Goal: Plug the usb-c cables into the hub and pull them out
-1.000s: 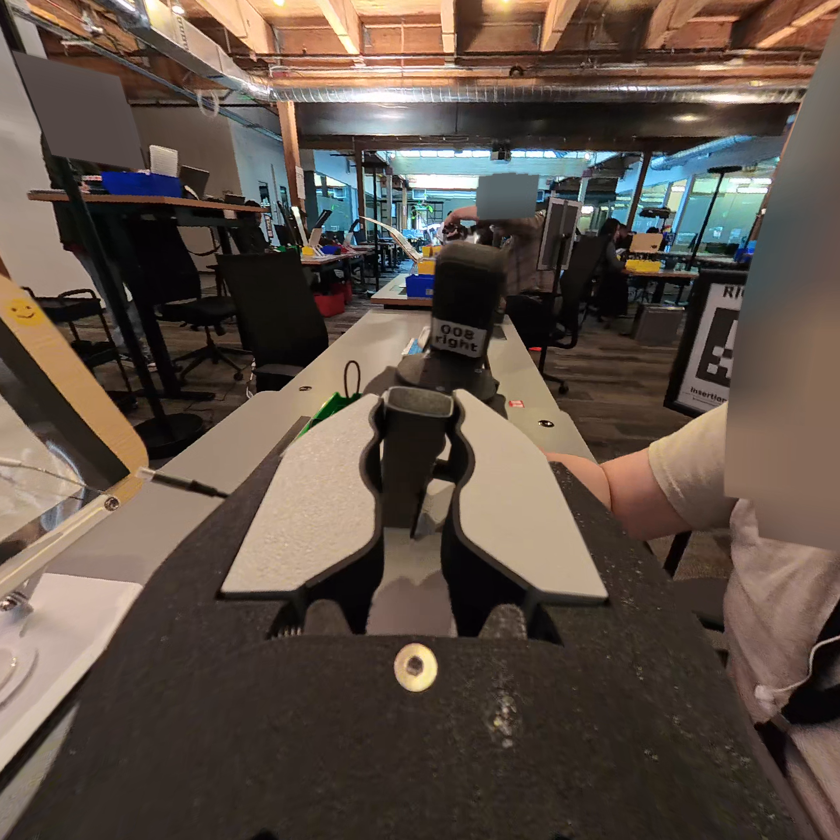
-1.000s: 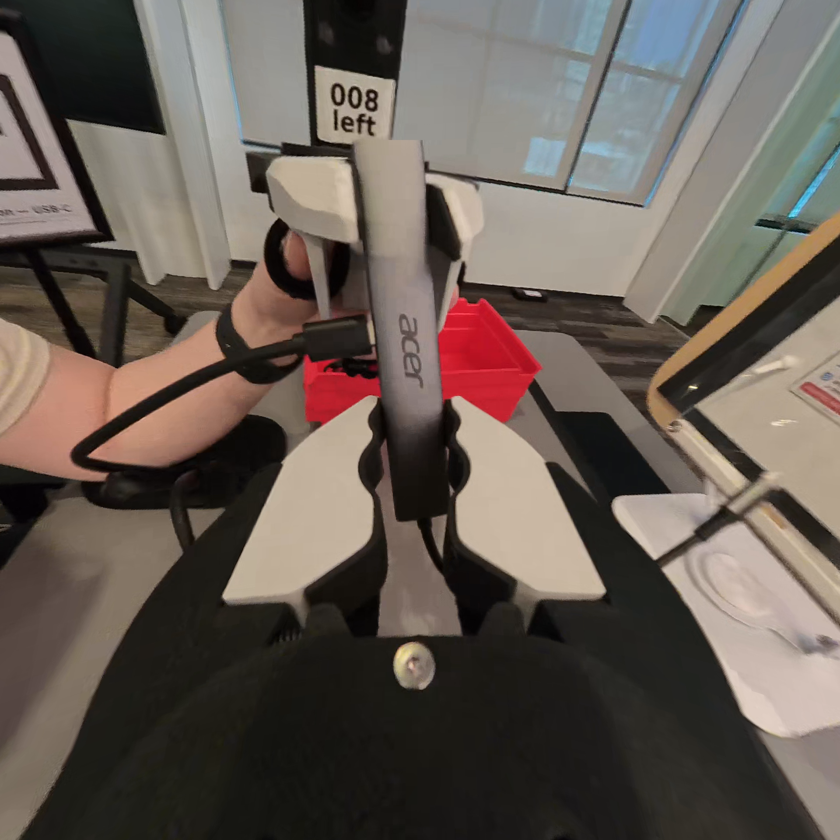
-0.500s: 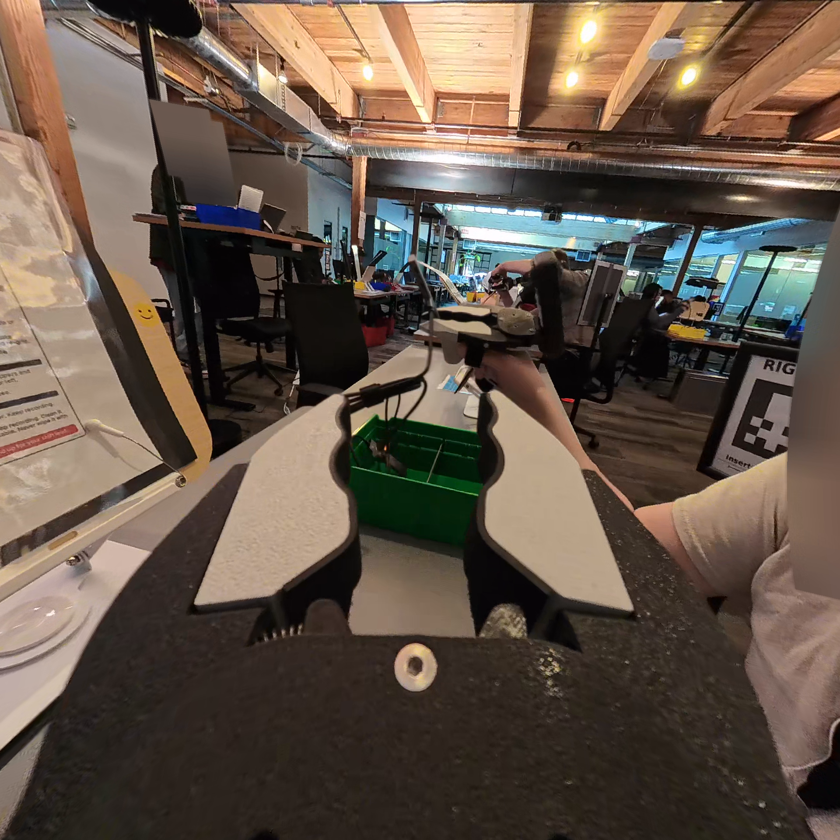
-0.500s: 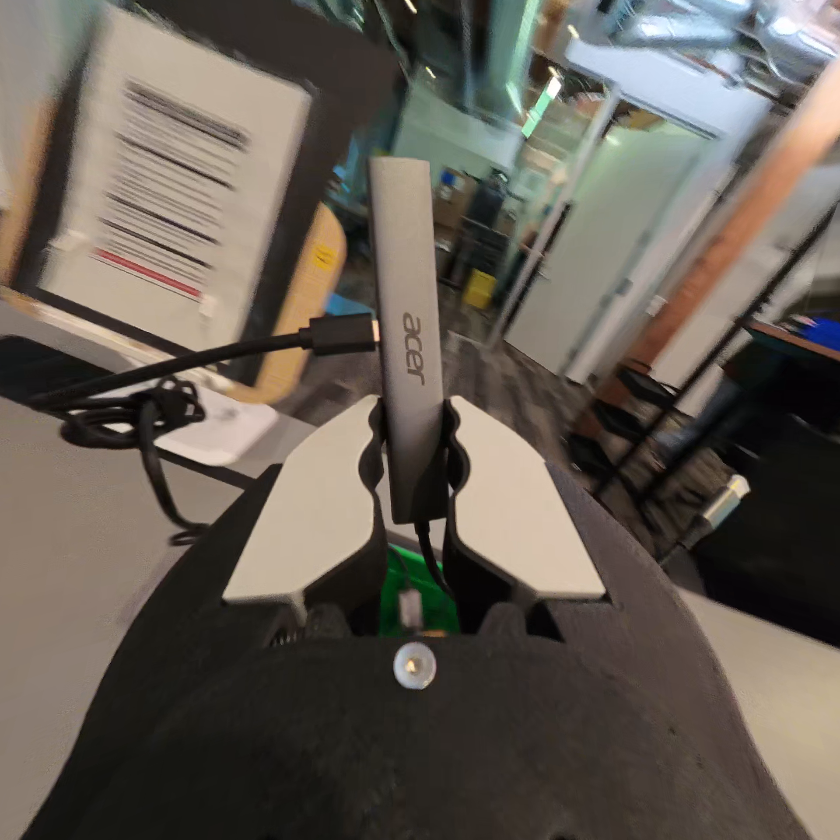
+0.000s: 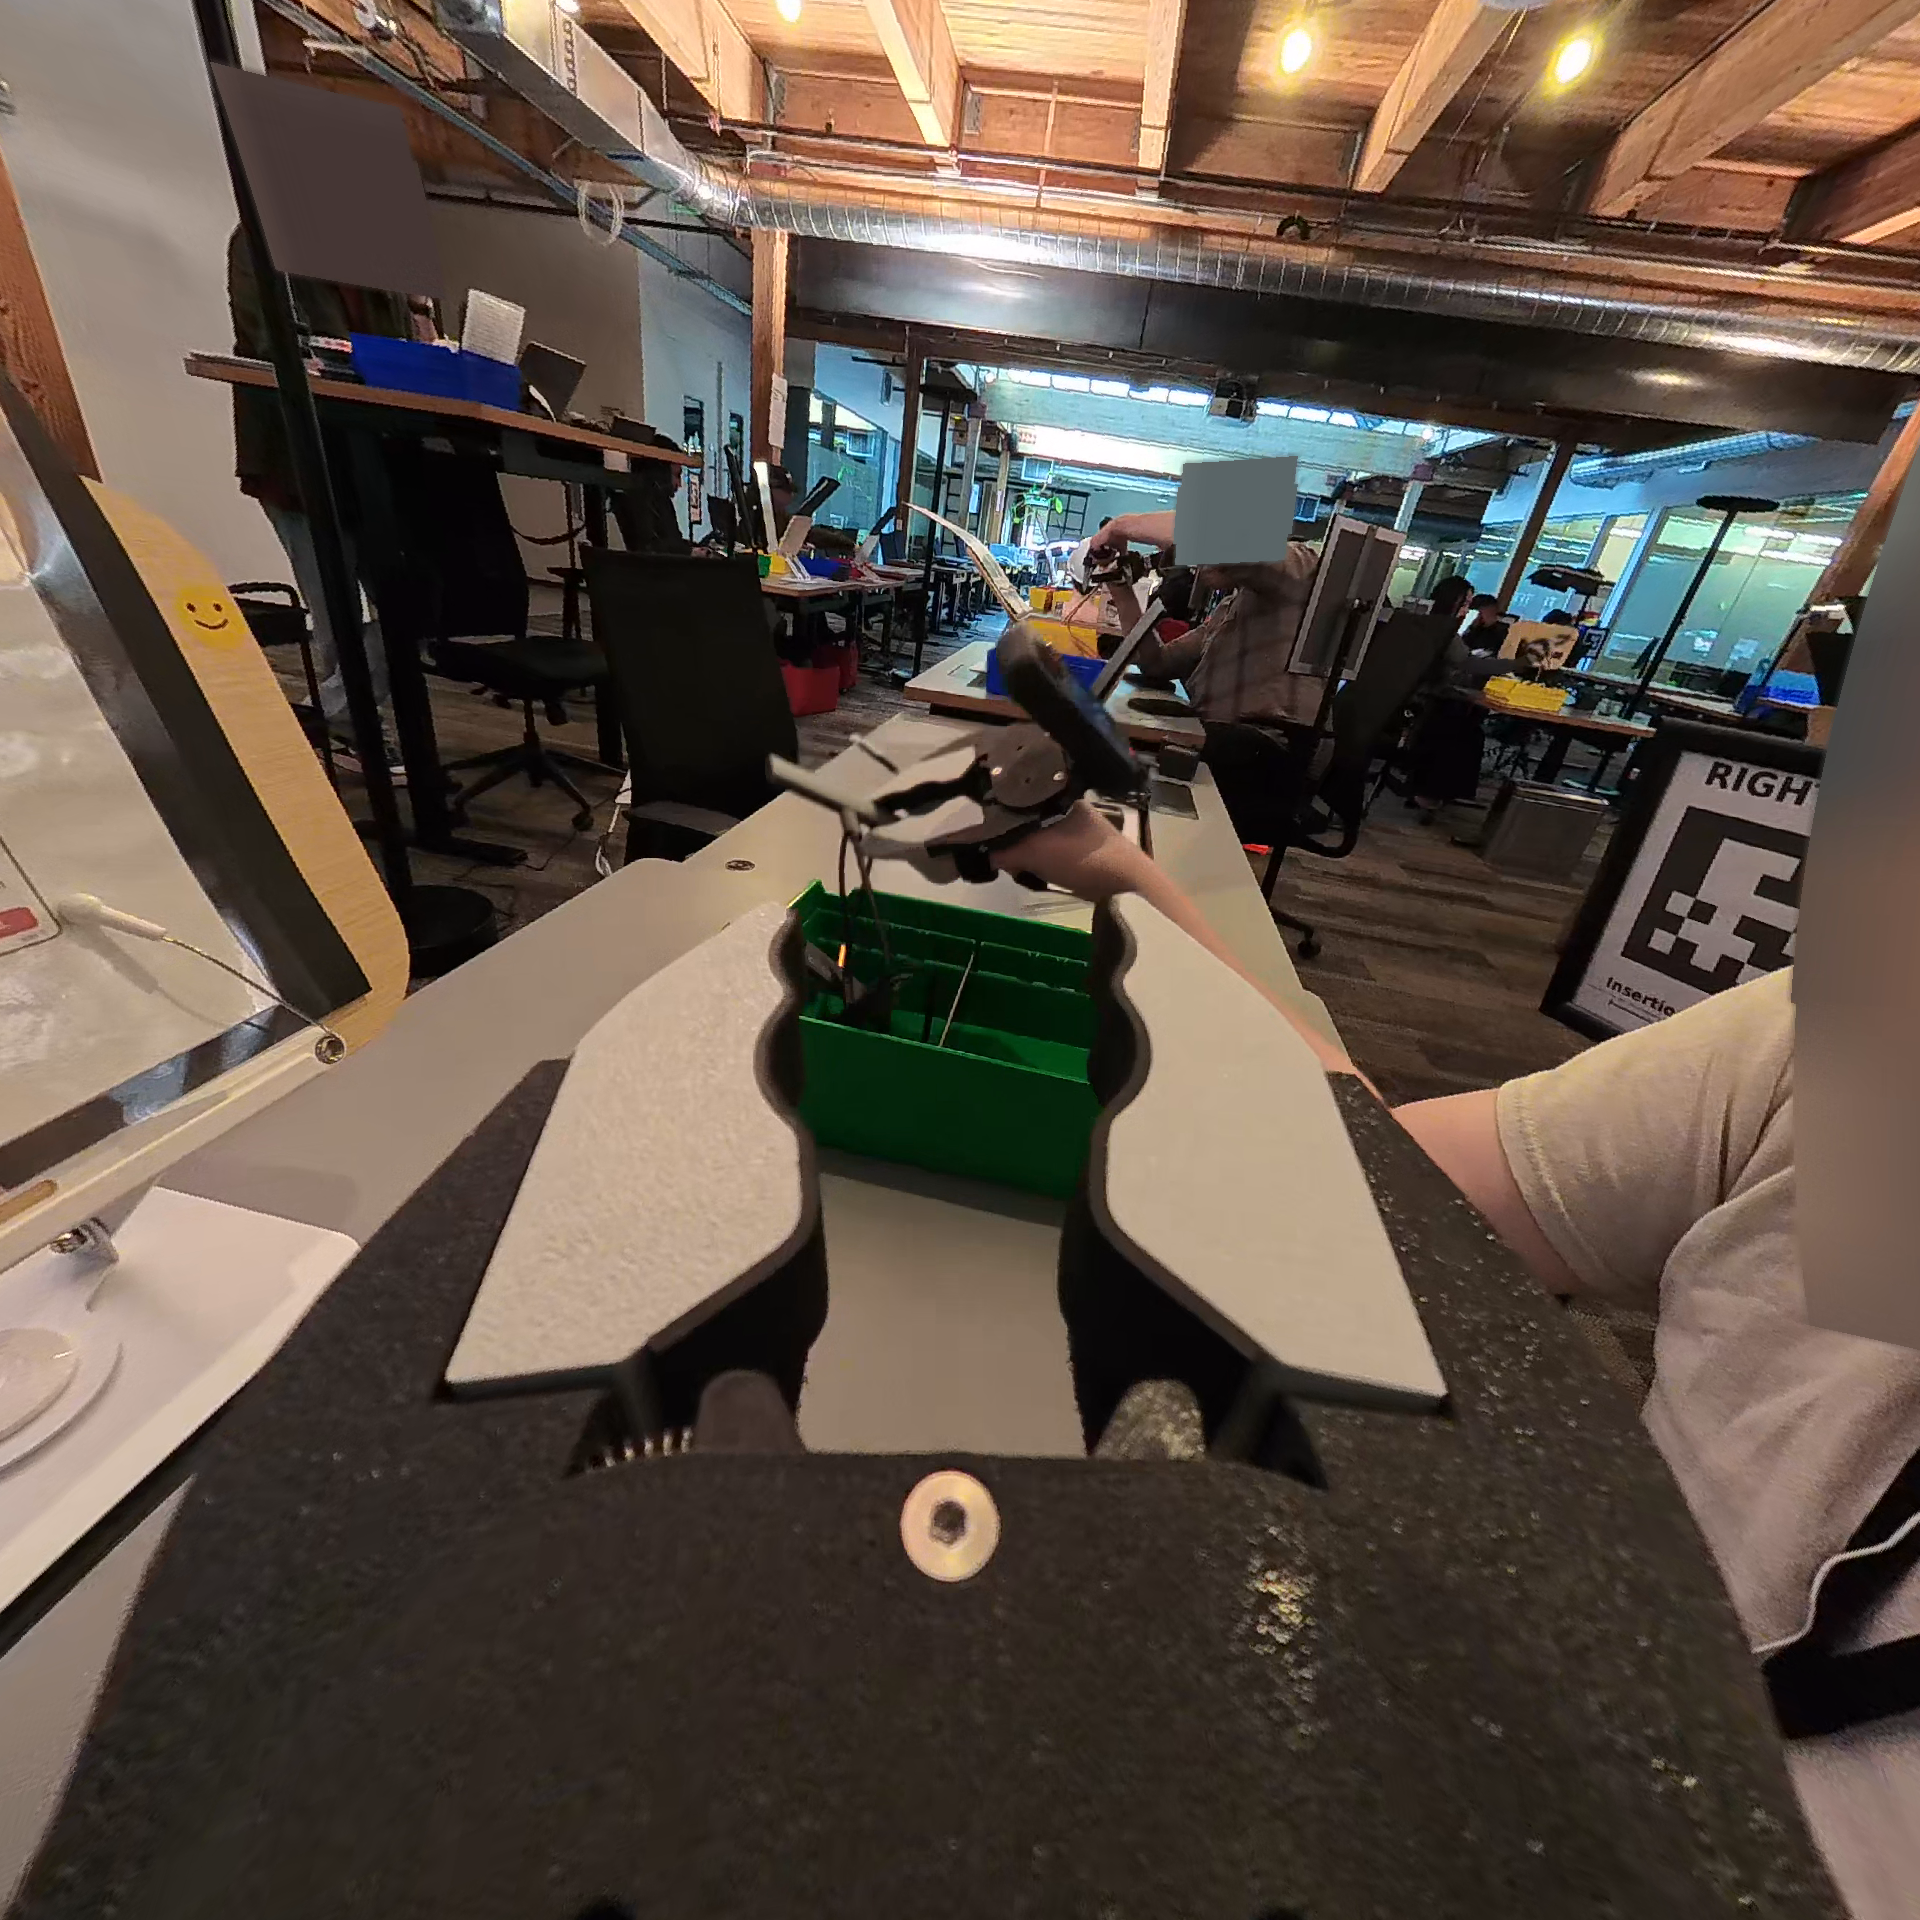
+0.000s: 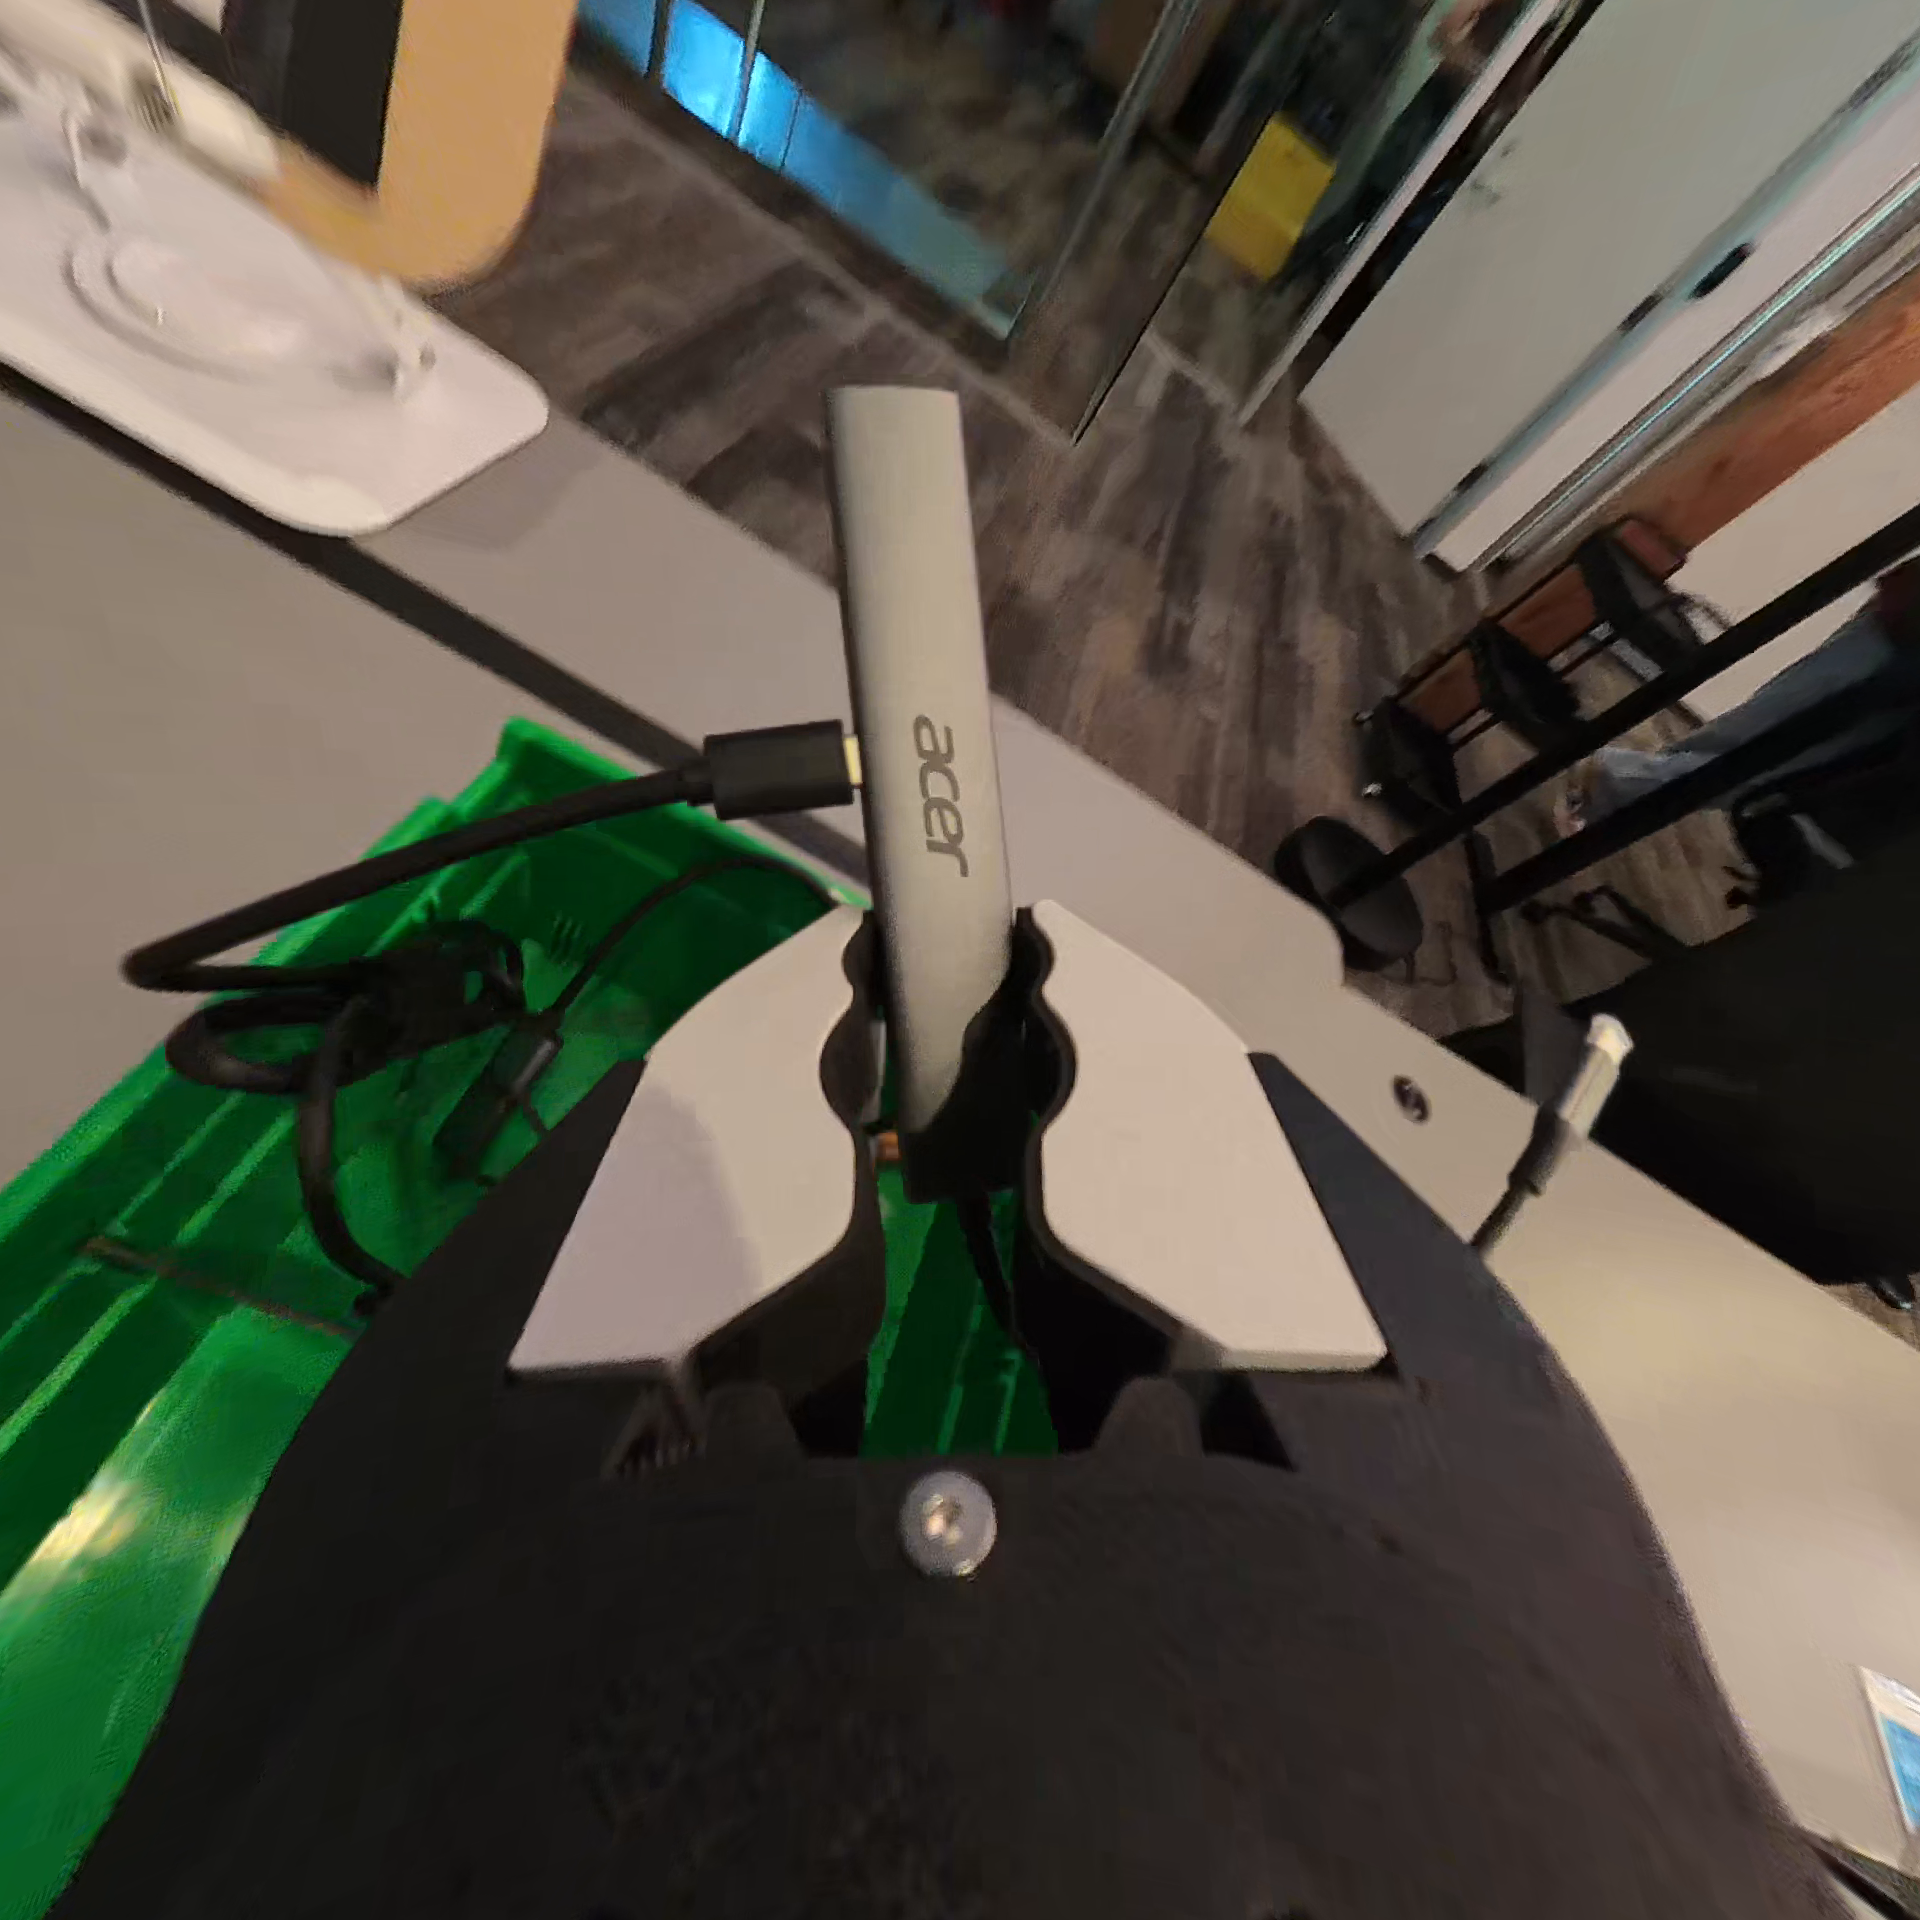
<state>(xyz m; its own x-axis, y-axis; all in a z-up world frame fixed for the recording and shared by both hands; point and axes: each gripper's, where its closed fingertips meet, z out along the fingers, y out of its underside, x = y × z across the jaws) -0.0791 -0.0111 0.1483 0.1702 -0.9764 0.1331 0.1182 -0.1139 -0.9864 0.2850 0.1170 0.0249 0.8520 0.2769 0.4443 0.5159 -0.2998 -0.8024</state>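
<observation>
In the right wrist view my right gripper [image 6: 940, 997] is shut on the lower end of a grey hub [image 6: 914, 727], which sticks up between the fingers. A black USB-C cable plug [image 6: 774, 771] sits in the hub's left side. Its bundled cable [image 6: 343, 1018] hangs over a green bin [image 6: 156, 1299]. In the left wrist view my left gripper [image 5: 945, 997] is open and empty, low over the table in front of the green bin [image 5: 945, 1081]. Beyond the bin, the right gripper [image 5: 935, 805] holds the hub [image 5: 821, 781] above it.
A white stand base [image 5: 156, 1309] with a framed sheet stands at the left on the grey table [image 5: 499, 997]. A framed marker sign [image 5: 1714, 894] stands right. The person's arm [image 5: 1455, 1164] reaches in from the right. A silver connector on a thin cable [image 6: 1595, 1070] hangs at the right. The tips of one gripper are about 40 cm away from the tips of the other.
My left gripper let go of the hub, opened and drew back. My right gripper swung the hub, with the black cable plugged in, over the green bin and tilted downward.
</observation>
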